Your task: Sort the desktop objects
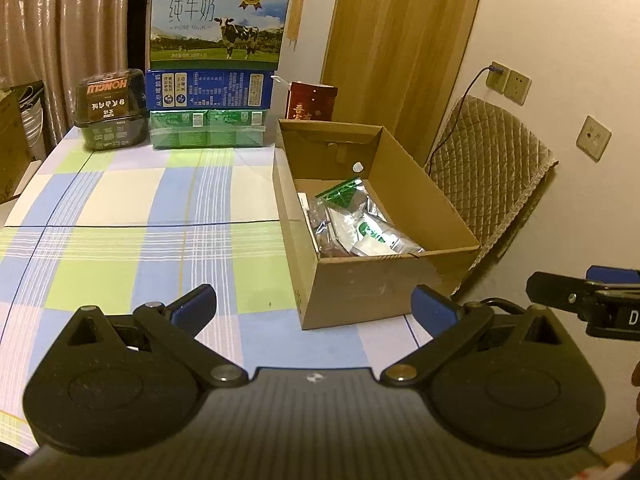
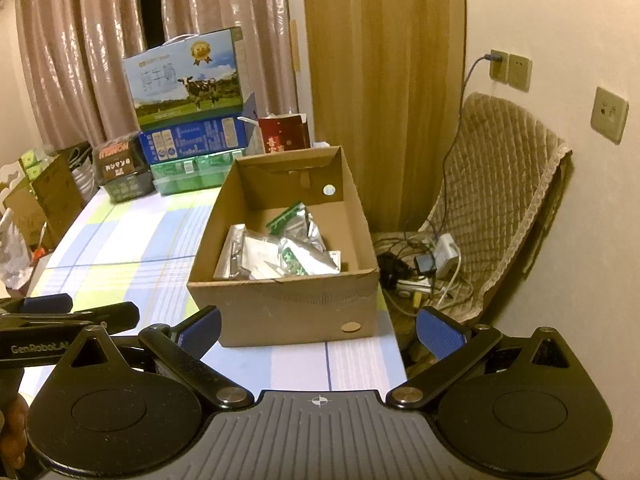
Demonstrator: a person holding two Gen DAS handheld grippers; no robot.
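Cardboard box [image 1: 384,280] wall hides lower packets [image 1: 352,220]

A home: curtains [image 1: 60,40], checked tablecloth [image 1: 120,220], milk cartons [image 1: 220,20].

Both views are dim and warm, tinted yellow by indoor light from above. The curtains [image 2: 100,52] carry shiny vertical glints, and the foil packets [image 2: 296,248] in the cardboard box [image 2: 280,304] throw small glare spots. The box casts a soft shadow on the desk [image 1: 120,208]. Fisheye distortion bends the door frame and wall at the edges, and the corners go black. Fine print on the milk carton [image 1: 220,20] is soft and grainy.
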